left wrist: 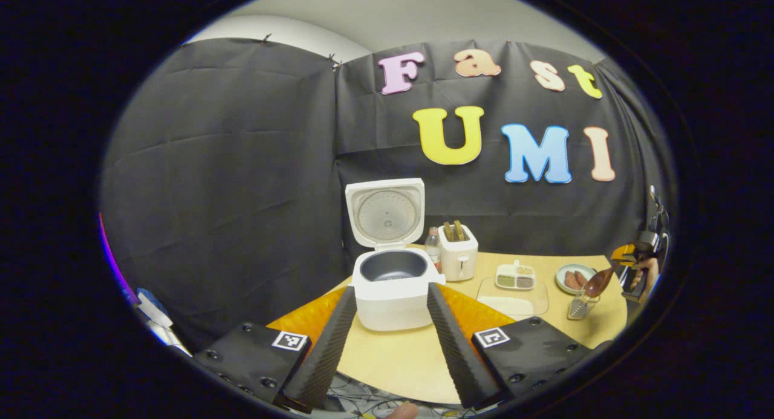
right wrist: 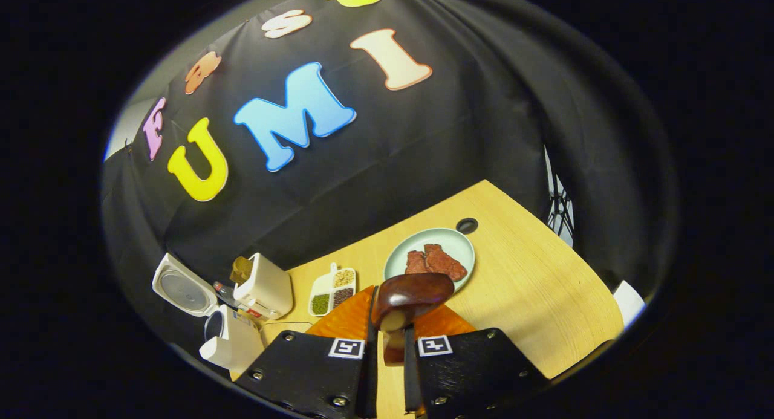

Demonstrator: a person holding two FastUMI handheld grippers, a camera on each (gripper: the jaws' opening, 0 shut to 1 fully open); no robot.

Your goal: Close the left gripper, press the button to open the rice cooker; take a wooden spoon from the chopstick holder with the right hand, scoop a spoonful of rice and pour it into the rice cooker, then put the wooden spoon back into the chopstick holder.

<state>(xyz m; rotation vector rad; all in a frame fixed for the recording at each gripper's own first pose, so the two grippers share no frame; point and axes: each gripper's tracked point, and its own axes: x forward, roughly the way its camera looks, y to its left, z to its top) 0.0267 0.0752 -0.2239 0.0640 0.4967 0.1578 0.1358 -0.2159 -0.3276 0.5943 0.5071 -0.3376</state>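
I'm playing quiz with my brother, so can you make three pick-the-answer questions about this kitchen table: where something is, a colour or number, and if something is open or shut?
1. Where is the wooden spoon?
A. held in the right tool
B. lying on the plate
C. inside the rice cooker

2. How many pieces of meat lie on the plate?
A. none
B. two
C. five

3. The rice cooker lid is
A. shut
B. missing
C. open, standing up

Answers: 1 A, both fingers clamp its handle. 2 B, two reddish pieces sit side by side. 3 C, the lid stands upright above the dark pot.
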